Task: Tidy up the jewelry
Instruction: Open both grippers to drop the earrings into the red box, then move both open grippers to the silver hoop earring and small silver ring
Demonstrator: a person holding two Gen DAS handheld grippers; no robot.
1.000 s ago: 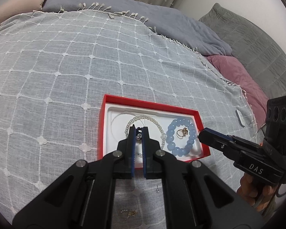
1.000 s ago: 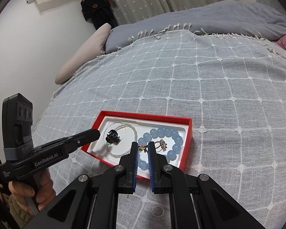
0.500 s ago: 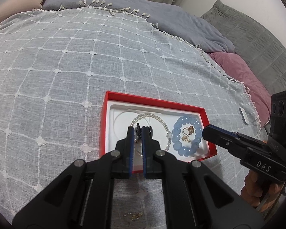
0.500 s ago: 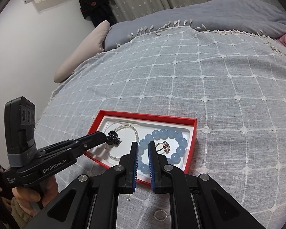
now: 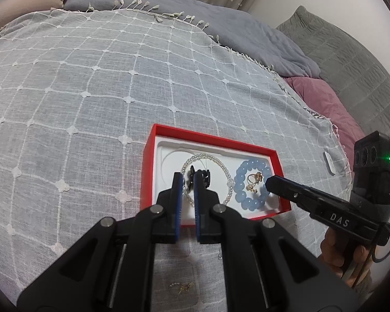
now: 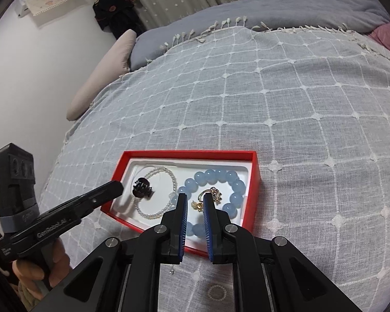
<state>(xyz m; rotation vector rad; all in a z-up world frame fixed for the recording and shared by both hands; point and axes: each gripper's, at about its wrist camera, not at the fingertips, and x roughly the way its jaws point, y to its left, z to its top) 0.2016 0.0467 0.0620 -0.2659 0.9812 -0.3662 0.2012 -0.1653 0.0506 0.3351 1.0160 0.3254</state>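
Note:
A red box (image 5: 195,136) with a white insert lies on the checked bedspread. In it are a pearl bracelet (image 5: 222,165), a black hair claw (image 6: 142,188), a blue bead bracelet (image 6: 221,174) and small gold pieces (image 5: 254,179) inside the blue ring. My left gripper (image 5: 187,179) is shut and empty, its tip just short of the claw; from the right wrist it shows as a black tip (image 6: 118,186) at the box's left rim. My right gripper (image 6: 195,197) hovers over the blue bracelet's near side, jaws a little apart, gripping nothing.
On the cloth in front of the box lie a small pearl ring (image 6: 217,292), a gold trinket (image 5: 182,286) and a tiny stud (image 5: 219,256). A white tag (image 5: 329,162) sits near the cloth's right edge. Pillows and a grey blanket (image 5: 247,33) lie beyond.
The left gripper has drawn back a little from the black claw, which stays in the box. The gold piece seen between the right pads earlier now lies inside the blue bracelet.

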